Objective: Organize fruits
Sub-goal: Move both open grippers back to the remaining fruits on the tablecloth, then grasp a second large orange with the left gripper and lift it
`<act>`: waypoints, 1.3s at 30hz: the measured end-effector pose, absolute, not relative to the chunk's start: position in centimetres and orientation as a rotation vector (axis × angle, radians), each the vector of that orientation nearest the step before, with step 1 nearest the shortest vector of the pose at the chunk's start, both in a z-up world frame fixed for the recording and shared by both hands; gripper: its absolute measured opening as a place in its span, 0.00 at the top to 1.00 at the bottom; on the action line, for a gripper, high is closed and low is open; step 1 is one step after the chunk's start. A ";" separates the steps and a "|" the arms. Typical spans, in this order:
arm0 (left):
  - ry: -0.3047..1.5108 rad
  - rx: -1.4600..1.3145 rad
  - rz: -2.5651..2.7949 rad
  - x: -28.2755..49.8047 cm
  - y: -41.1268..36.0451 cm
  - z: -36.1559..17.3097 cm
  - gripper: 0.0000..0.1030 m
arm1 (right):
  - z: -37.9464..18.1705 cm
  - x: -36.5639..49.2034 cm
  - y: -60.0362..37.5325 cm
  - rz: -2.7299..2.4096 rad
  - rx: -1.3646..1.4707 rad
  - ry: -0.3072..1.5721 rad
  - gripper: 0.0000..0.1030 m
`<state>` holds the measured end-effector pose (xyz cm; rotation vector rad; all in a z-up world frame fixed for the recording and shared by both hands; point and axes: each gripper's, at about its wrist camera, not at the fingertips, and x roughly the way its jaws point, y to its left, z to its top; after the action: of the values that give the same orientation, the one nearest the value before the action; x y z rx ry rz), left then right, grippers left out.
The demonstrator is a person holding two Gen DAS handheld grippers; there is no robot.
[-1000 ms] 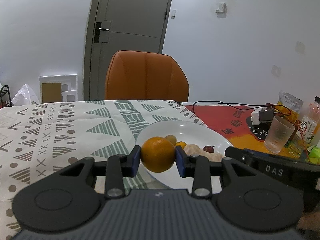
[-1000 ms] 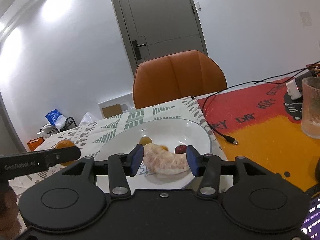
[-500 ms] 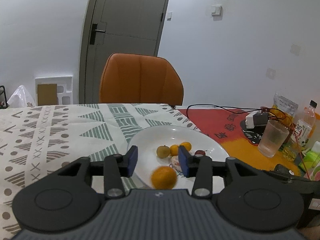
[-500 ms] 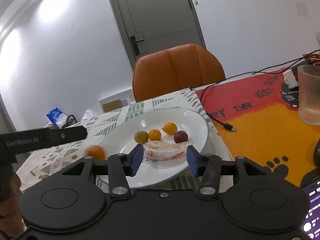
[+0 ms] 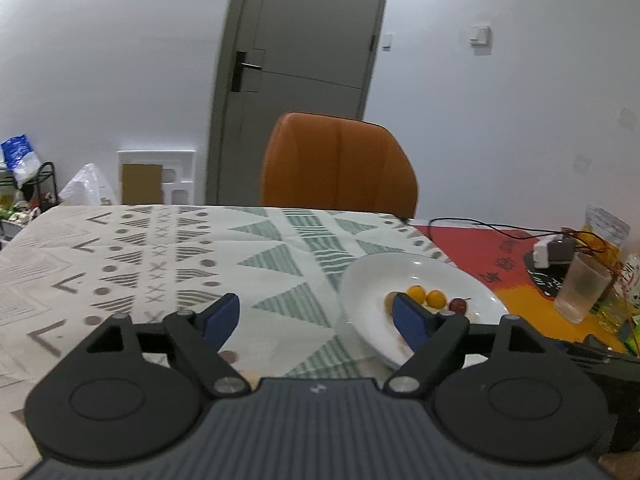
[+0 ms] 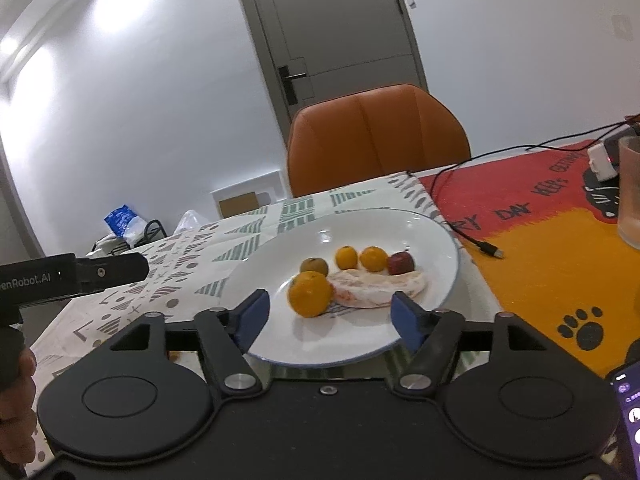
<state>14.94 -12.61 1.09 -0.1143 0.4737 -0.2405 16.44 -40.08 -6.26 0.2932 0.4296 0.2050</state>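
Note:
A white plate [image 6: 420,236] holds a big orange [image 6: 310,294], a peeled pale fruit segment [image 6: 376,288], two small yellow-orange fruits [image 6: 346,258], a brown fruit [image 6: 314,266] and a red one [image 6: 401,263]. My right gripper [image 6: 330,316] hovers at the plate's near rim. Its jaws are opening, with the orange and the segment just ahead of the tips and nothing pressed. My left gripper [image 5: 316,316] is over the patterned cloth, left of the plate [image 5: 372,280]. Its jaws are opening wide with nothing between them. The small fruits [image 5: 416,292] show beside its right finger.
An orange chair [image 5: 340,160] stands behind the table. A frosted glass [image 5: 582,292], a charger with cables [image 5: 552,250] and packets sit at the right on a red-and-orange mat [image 6: 540,264]. A phone [image 6: 626,412] lies at the near right. A hand [image 6: 16,364] holds the left gripper.
The left gripper let go of the big orange, which dropped onto the plate, then swung left and opened wide. The right gripper released the peeled segment on the plate and opened.

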 end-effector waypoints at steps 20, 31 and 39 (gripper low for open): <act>0.467 -0.113 -0.084 12.1 -6.5 0.2 0.09 | -5.5 16.0 -35.3 0.292 0.267 0.421 0.00; 0.511 -0.183 -0.095 11.6 -4.5 -1.6 0.09 | -5.7 15.8 -33.2 0.326 0.228 0.439 0.00; 0.520 -0.195 -0.105 11.5 -4.7 -2.5 0.10 | -6.0 15.8 -32.4 0.344 0.212 0.454 0.00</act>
<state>11.53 -4.66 -2.46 -0.1946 0.5200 -0.1051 15.84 -32.37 -6.00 0.2123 0.4541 0.3443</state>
